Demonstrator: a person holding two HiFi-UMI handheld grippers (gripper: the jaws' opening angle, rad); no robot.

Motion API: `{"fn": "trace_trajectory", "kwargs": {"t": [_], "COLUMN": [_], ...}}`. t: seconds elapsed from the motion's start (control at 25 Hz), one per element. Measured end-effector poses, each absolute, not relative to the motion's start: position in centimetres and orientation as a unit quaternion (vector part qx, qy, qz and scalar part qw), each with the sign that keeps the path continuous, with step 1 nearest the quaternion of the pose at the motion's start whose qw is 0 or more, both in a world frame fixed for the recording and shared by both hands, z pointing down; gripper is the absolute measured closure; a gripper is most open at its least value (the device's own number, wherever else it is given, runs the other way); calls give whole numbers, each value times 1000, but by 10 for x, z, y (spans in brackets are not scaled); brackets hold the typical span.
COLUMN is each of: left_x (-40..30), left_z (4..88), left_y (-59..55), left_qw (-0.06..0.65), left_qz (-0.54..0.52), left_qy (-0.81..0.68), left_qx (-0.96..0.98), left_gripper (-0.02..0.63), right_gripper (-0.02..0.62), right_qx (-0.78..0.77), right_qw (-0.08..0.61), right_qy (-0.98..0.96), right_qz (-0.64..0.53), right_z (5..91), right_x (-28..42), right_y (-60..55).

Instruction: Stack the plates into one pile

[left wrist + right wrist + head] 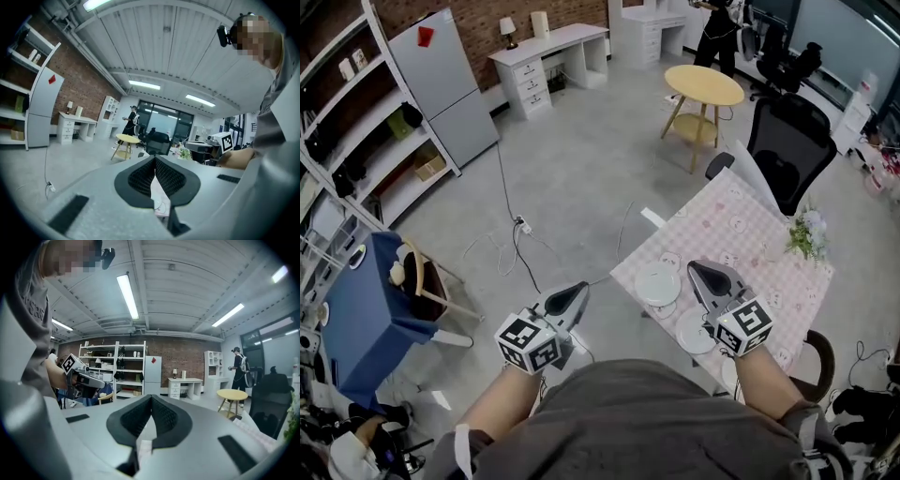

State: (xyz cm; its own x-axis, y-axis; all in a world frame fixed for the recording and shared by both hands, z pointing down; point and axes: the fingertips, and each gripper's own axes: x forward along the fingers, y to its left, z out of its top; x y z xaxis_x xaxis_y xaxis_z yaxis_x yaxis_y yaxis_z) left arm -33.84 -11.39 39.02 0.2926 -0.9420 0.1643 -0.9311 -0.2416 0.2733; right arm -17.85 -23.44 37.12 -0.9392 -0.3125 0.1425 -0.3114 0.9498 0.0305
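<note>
A table with a pink checked cloth (750,234) stands at the right of the head view. A white plate (657,282) lies near its left corner. A second white plate (694,332) lies closer to me, partly behind my right gripper (696,269), which hovers shut over the table edge, empty. The rim of a third plate (727,372) shows beside my body. My left gripper (579,291) hangs shut and empty over the floor, left of the table. In the gripper views the left gripper (154,159) and the right gripper (151,398) each show pads meeting, nothing between.
A black office chair (787,150) stands behind the table, with a small bunch of flowers (806,234) on the cloth. A round yellow table (703,84) is farther off. A cable (520,234) runs over the grey floor. A blue-covered table (366,309) and shelves are at the left.
</note>
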Motion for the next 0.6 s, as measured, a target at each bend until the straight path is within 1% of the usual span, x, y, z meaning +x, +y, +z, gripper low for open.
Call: {"fn": "trace_trajectory", "kwargs": {"t": [0.16,0.32,0.6], "left_x": [-347,-349,-327], "left_z": [406,427,470], "left_y": [-126,-139,-180], "left_qw": [197,226,301], "left_qz": [-20,7,52], "left_qy": [-568,-520,-429], "left_qx": [799,823,850], "left_gripper": [601,600,596], "right_gripper": [601,601,601], "right_qx": [171,206,241], "right_qw": [73,83,102], "right_qy": [-982,-975,-965], "right_qz": [-3,7,17], "right_z": [378,387,402], "right_x": [-183,-185,-172], "right_y": [-234,-227,-225]}}
